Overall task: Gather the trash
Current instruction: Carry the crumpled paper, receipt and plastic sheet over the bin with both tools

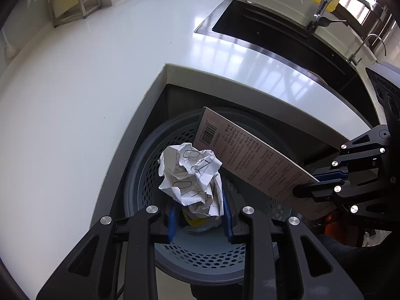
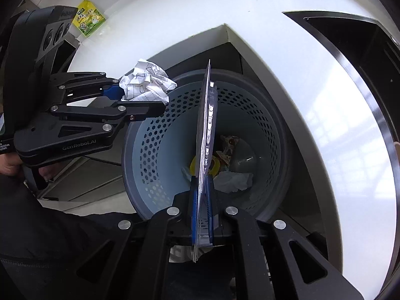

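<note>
My left gripper (image 1: pixel 200 215) is shut on a crumpled ball of lined paper (image 1: pixel 192 175), held over the grey perforated trash basket (image 1: pixel 150 165). It also shows in the right wrist view (image 2: pixel 140 97) with the paper ball (image 2: pixel 146 85) above the basket's left rim. My right gripper (image 2: pixel 202 200) is shut on a flat blister-pack card (image 2: pixel 207 130), seen edge-on over the basket (image 2: pixel 160 130). The card's printed back with a barcode (image 1: pixel 250 157) shows in the left wrist view, with the right gripper (image 1: pixel 307 187) on it. Wrappers and a tissue (image 2: pixel 232 180) lie in the basket's bottom.
The basket stands on the floor in the inner corner of a white L-shaped counter (image 1: pixel 100 75). A dark sink (image 1: pixel 275 37) with a faucet (image 1: pixel 330 0) is set in the counter. A green packet (image 2: pixel 88 18) lies on the counter. A metal rack (image 1: pixel 67 2) stands at the back.
</note>
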A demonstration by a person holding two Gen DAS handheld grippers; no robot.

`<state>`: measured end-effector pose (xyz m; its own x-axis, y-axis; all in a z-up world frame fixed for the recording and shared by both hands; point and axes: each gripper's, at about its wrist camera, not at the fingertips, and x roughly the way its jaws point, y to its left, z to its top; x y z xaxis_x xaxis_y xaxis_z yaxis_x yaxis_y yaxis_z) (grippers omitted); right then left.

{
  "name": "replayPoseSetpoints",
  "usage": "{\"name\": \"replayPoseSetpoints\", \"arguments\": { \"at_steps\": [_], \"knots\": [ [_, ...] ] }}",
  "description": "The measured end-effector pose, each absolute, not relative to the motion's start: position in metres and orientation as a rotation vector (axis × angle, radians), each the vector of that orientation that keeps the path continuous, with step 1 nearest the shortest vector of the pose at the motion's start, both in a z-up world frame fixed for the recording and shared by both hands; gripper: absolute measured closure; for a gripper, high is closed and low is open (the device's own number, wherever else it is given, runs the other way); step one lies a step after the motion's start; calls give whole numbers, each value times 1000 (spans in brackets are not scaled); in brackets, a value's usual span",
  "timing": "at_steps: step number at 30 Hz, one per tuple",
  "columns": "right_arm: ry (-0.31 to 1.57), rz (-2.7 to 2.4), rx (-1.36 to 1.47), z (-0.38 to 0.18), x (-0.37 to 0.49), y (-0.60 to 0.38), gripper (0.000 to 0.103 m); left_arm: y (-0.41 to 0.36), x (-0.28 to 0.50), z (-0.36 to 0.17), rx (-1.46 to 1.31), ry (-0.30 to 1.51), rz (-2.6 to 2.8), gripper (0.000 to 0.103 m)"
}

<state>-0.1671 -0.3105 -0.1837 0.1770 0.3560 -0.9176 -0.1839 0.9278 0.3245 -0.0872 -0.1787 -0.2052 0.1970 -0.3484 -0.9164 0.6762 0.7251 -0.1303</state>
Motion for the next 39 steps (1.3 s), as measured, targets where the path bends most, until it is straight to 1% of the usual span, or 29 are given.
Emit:
{"name": "replayPoseSetpoints", "arguments": {
  "at_steps": [20, 39],
  "knots": [
    [1386, 367, 141, -210, -149, -302, 97, -164, -94, -227, 339, 1233, -738, 75],
    [1423, 343, 98, -241, -136, -293, 96, -174, -102, -268, 430, 1324, -747, 75]
  ]
}}
